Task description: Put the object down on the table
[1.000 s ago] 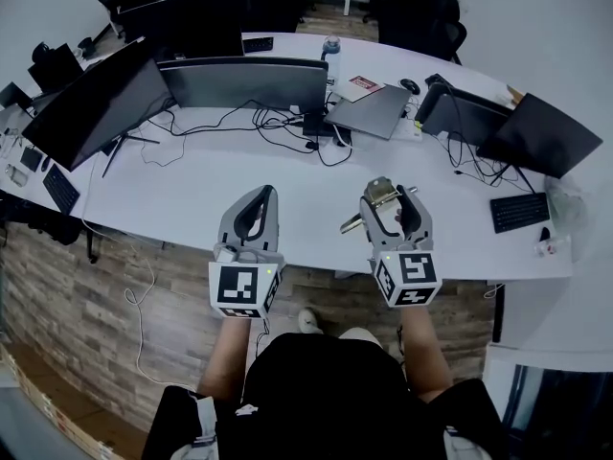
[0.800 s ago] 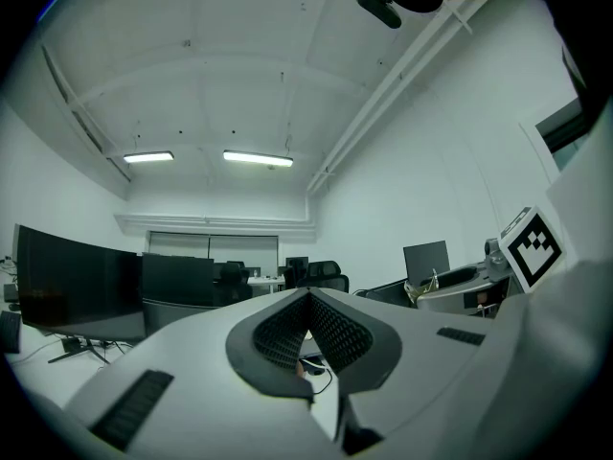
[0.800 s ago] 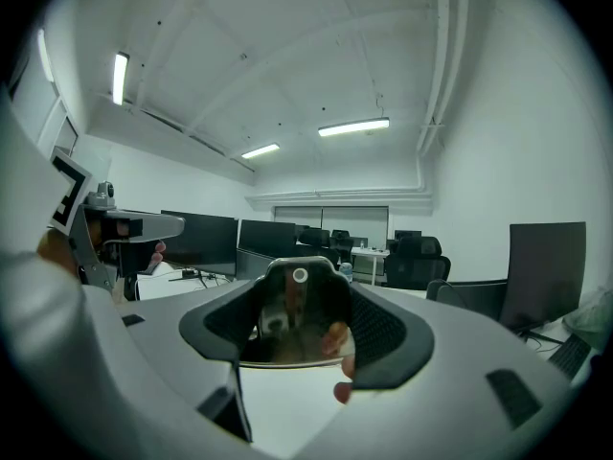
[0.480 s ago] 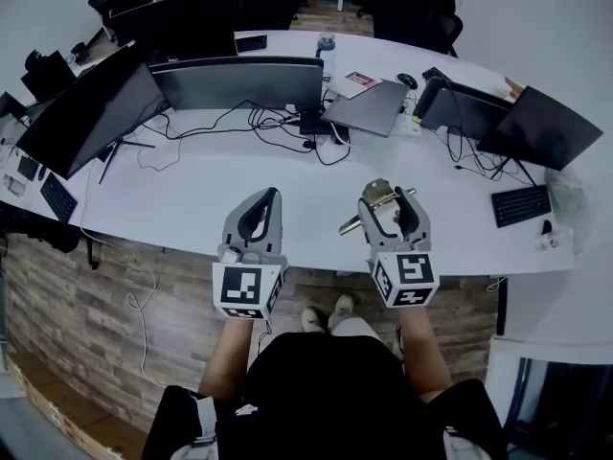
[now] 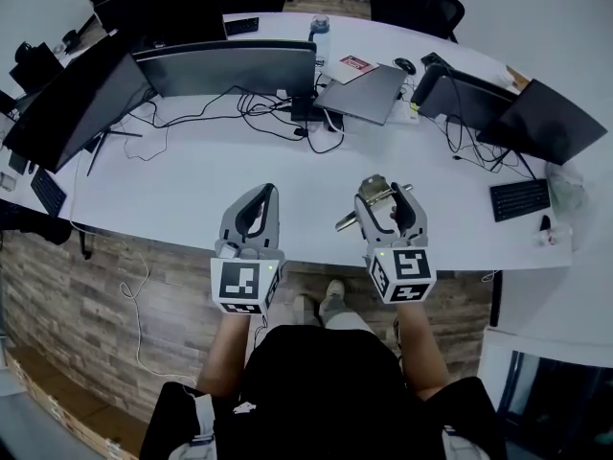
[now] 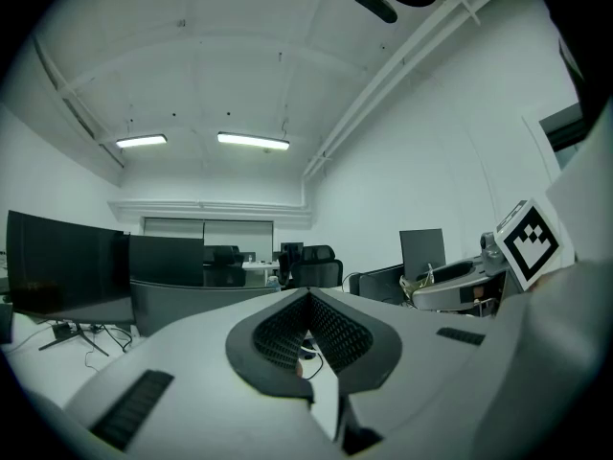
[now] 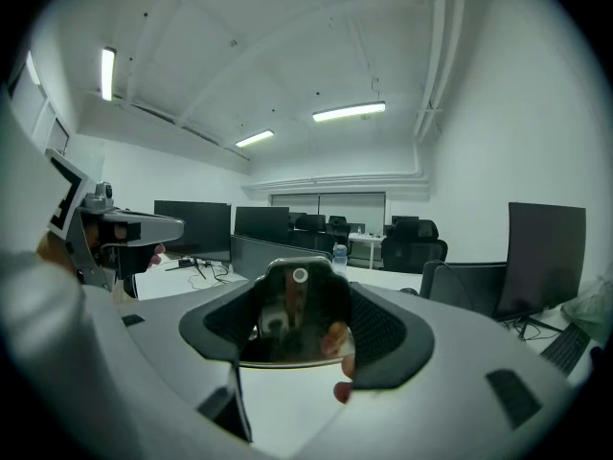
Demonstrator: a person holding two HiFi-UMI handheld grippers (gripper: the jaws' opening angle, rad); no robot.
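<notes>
While standing at the near edge, looks down on a long white counter [image 5: 192, 185] running from 9 o'clock to 3 o'clock in the head view. Carries dark monitors [image 5: 225, 65] at 11 and 12 o'clock, a closed laptop [image 5: 366, 92] at 1 o'clock and a keyboard [image 5: 517, 199] at 3 o'clock.

Finds all of these slid a little toward 12 o'clock since a second ago, and finds the shoes [image 5: 321, 300] closer under the counter's edge at 6 o'clock. Reads as a step up to the set-down spot, with nothing released yet.

Holds the left hand-held gripper [image 5: 261, 197] at 7 o'clock of centre, pressed together on nothing. Confirms this in the left gripper view, with ribbed pads [image 6: 278, 329] met at the tip. Keeps the right hand-held gripper [image 5: 389, 197] at 5 o'clock, pinching a shiny metal object [image 5: 356, 217] as before, over the counter's near edge and apparently clear of its surface.

Shows, in the head view only, a lever-like arm poking from the object toward 8 o'clock, plus the place over the counter. Shows, in the right gripper view only, the metal object [image 7: 299, 319] as a mirror-bright plate with a small round hole near the top, clamped between dark pads. Gives no height above the counter from either gripper view.
</notes>
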